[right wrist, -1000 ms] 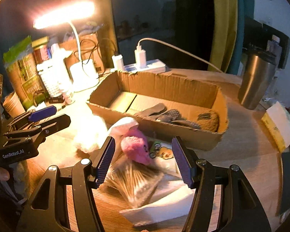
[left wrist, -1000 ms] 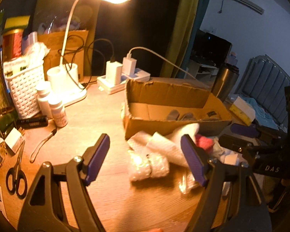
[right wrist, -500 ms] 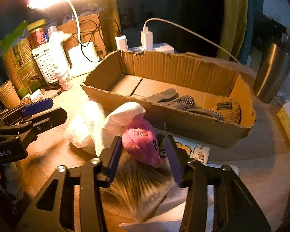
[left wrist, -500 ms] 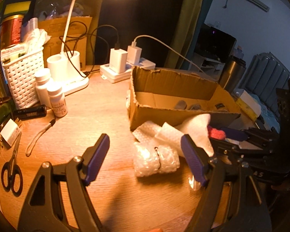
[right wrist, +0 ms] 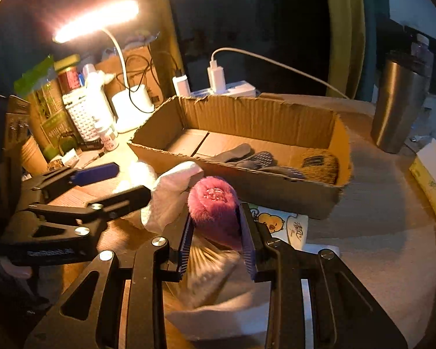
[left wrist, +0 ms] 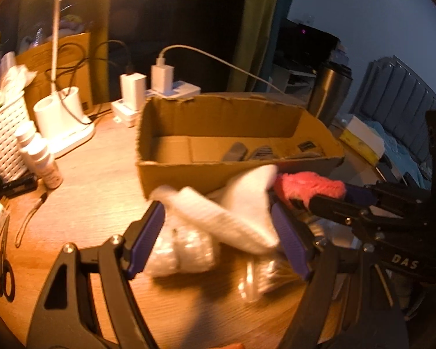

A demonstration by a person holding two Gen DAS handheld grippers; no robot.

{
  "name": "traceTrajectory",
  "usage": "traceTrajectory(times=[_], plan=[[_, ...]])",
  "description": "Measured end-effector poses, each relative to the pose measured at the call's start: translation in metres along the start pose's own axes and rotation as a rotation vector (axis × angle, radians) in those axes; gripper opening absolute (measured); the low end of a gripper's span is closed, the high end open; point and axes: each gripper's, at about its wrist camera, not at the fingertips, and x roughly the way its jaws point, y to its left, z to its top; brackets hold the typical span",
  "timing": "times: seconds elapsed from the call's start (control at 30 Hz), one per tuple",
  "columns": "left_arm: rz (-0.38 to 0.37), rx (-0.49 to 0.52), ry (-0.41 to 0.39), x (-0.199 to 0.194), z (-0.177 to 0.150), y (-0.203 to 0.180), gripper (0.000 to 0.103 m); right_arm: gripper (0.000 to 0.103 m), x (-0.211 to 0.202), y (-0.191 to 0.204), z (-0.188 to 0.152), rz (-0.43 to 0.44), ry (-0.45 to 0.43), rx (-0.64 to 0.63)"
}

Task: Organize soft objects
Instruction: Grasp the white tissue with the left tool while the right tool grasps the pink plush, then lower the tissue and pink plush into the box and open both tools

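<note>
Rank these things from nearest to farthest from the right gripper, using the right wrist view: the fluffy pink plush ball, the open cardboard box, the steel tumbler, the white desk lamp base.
1. Fluffy pink plush ball: clamped between the fingers of the right gripper.
2. Open cardboard box: just behind the ball.
3. Steel tumbler: far right, beyond the box.
4. White desk lamp base: far left, behind the box corner. It and the tumbler are too close to call.

Readable text: one marking only

The letters "DAS" stand in pale print on the black body of the right gripper [left wrist: 328, 200], seen from the left wrist view. The duck-printed tissue pack [right wrist: 279, 225] bears dark characters, possibly Chinese, too blurred to read.
</note>
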Motion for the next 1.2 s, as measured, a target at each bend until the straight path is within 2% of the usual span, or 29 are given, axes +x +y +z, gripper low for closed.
traceTrajectory(times=[0.13,0.3,0.37,0.4,0.47,0.5,0.6,1.2], plan=[[0.006,0.020,0.025,0.013,0.003,-0.013,0.077,0.033,-0.009,-0.013,-0.005,0.000,-0.025,0.021],[0.058,0.012,0.101,0.035,0.003,-0.015,0.076,0.033,-0.017,-0.023,-0.009,0.013,-0.053,0.034],[0.060,0.008,0.101,0.037,0.002,-0.016,0.060,0.033,-0.020,-0.024,-0.009,0.020,-0.062,0.035],[0.054,0.007,0.095,0.037,0.002,-0.016,0.048,0.033,-0.021,-0.025,-0.009,0.022,-0.065,0.036],[0.059,0.017,0.105,0.038,0.001,-0.017,0.038,0.033,-0.024,-0.026,-0.010,0.025,-0.071,0.037],[0.059,0.022,0.107,0.039,0.000,-0.018,0.029,0.033,-0.025,-0.026,-0.010,0.025,-0.074,0.038],[0.042,0.030,0.108,0.037,0.000,-0.020,0.022,0.033,-0.029,-0.026,-0.010,0.025,-0.082,0.038],[-0.029,0.048,-0.059,-0.032,0.017,-0.028,0.020,0.033,-0.062,-0.004,-0.003,-0.006,-0.141,-0.013]])
